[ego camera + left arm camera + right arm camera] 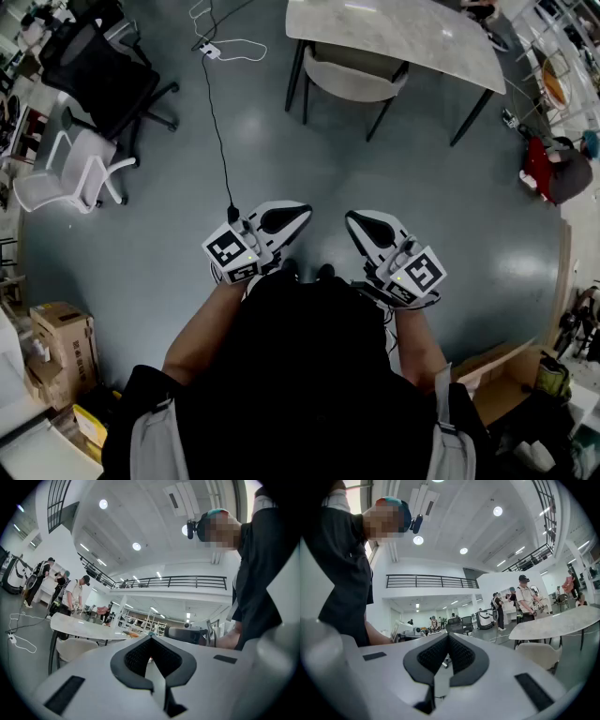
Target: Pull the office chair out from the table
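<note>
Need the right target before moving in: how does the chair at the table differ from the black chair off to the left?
The cream chair is pale; the black office chair is dark. The cream chair is tucked under the marble-look table; the black office chair stands in the open beside a white chair. The cream chair has straight dark legs; the black office chair has a spreading base. Both stand upright.

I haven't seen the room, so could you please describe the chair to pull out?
Straight ahead stands a pale table. The chair is tucked under it, cream-coloured; the black chair and white chair stand apart at left.
</note>
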Demonstrator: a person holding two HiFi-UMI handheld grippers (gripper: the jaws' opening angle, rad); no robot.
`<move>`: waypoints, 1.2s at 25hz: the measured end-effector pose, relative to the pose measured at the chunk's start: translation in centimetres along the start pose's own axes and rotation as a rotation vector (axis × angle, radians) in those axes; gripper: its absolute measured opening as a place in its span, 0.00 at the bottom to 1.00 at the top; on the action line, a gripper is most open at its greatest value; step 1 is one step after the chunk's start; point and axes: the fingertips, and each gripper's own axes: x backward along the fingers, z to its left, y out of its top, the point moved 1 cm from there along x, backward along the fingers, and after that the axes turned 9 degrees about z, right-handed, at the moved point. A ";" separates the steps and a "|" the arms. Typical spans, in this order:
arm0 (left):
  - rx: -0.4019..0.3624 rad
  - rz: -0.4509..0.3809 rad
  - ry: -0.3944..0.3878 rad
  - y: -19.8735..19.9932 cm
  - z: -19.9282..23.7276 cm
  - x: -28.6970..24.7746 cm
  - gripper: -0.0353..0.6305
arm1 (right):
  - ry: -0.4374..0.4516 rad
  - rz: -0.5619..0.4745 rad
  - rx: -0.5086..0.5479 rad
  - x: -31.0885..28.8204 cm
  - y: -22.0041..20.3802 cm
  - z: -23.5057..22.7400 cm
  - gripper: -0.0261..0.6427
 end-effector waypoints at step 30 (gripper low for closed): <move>-0.030 0.072 0.021 0.4 1.4 -7.6 0.07 | -0.095 0.104 0.077 4.7 -2.5 -8.2 0.07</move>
